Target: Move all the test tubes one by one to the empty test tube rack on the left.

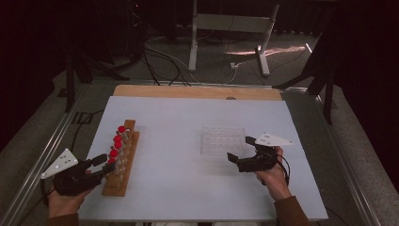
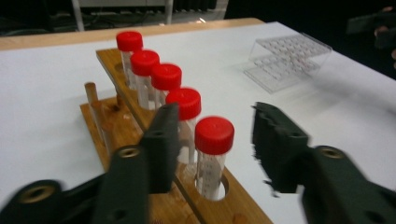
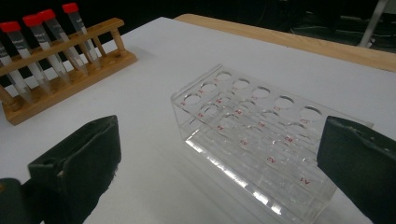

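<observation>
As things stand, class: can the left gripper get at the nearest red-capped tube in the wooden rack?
Probably yes. The left gripper has open jaws either side of the nearest tube, with nothing between; the wooden rack leaves its cap exposed.

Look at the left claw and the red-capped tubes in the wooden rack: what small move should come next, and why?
Probably close the left claw on the nearest tube. Its jaws stand open on either side of that tube's red cap, not pressing it. The tube sits upright in the end hole of the wooden rack. The clear rack, with empty holes, lies between the open jaws of the right claw.
</observation>
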